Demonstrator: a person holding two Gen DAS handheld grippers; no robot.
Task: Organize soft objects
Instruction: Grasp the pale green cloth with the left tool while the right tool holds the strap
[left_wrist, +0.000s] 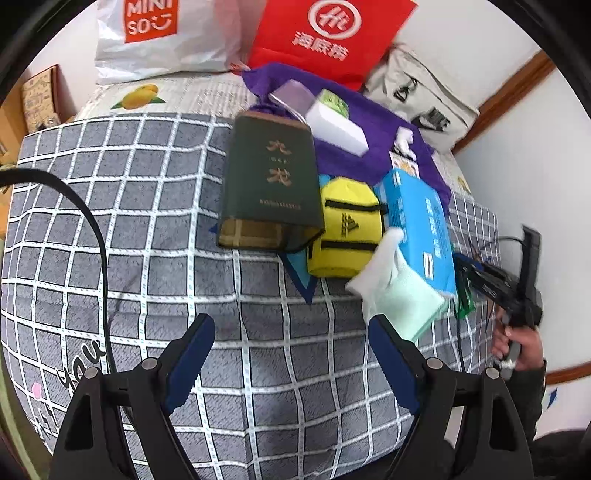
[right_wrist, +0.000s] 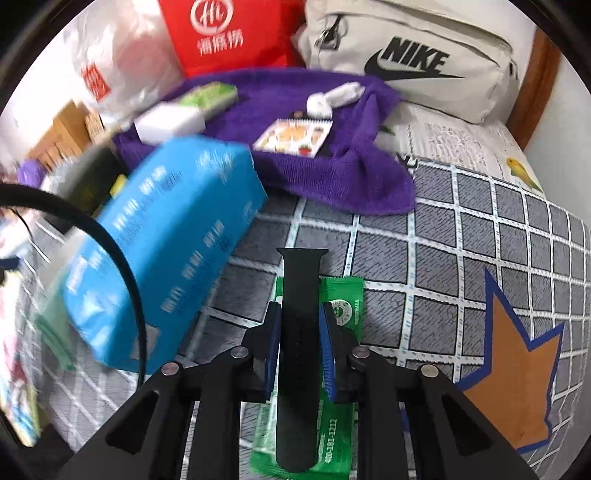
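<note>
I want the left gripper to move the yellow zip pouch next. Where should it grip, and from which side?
Grip the yellow zip pouch across its near, lower end, coming from the open checked bedding in front. The dark green box and blue tissue pack crowd both long sides, so the open left gripper probably fits best there.

NIKE bag (right_wrist: 413, 66); MINISO bag (left_wrist: 162, 37)

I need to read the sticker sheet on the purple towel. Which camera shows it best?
The right wrist view: the sticker sheet lies face-up and sharp on the purple towel. In the left wrist view it is a small sliver behind the blue pack.
</note>
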